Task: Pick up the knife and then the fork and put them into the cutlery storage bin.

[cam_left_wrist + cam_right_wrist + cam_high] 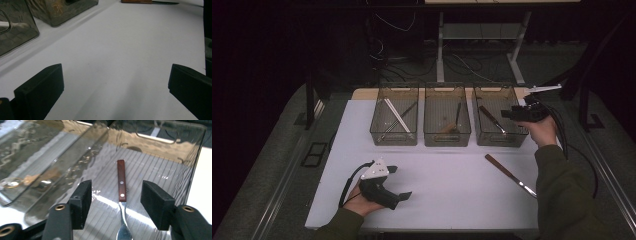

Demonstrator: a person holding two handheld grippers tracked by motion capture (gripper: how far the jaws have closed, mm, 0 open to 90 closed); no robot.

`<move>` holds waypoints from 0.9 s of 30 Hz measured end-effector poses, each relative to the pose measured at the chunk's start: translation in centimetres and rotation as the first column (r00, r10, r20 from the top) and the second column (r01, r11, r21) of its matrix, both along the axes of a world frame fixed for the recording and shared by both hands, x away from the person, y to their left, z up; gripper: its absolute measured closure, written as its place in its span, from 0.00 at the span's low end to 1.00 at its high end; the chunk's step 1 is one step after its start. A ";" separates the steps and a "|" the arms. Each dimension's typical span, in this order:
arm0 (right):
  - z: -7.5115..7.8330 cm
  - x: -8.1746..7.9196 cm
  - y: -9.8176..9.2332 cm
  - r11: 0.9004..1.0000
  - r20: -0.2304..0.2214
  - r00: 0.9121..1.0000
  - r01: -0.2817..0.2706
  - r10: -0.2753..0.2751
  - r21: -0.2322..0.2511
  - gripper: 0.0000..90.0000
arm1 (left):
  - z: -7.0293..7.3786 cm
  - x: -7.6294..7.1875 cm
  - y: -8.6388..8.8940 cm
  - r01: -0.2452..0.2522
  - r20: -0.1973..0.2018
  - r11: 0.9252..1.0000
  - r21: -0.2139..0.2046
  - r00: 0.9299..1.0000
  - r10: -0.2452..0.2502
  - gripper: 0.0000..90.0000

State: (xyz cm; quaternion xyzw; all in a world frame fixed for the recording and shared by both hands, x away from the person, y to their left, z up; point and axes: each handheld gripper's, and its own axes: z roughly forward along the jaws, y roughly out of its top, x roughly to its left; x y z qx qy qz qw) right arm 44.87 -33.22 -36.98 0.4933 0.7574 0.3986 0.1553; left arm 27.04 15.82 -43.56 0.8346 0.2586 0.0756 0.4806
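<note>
While right gripper (116, 202) gapes over right bin (190, 170) | knife (121, 182) inside, released | left gripper (115, 87) open, empty

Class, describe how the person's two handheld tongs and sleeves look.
Both tongs are black with blocky jaws. The left tongs carry a grey three-cornered plate and a black cable. The right tongs trail black cables. Both sleeves are olive green.

Chopsticks (395, 114) in left bin (395, 140), middle bin (447, 140), wooden-handled knife (509, 175) on white table (447, 195)
</note>
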 end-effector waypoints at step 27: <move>-0.9 -10.0 1.1 0.988 0.048 0.987 -0.152 0.152 -0.018 0.41 | 0.1 -0.1 0.1 -0.004 0.004 1.000 0.001 1.000 0.004 0.00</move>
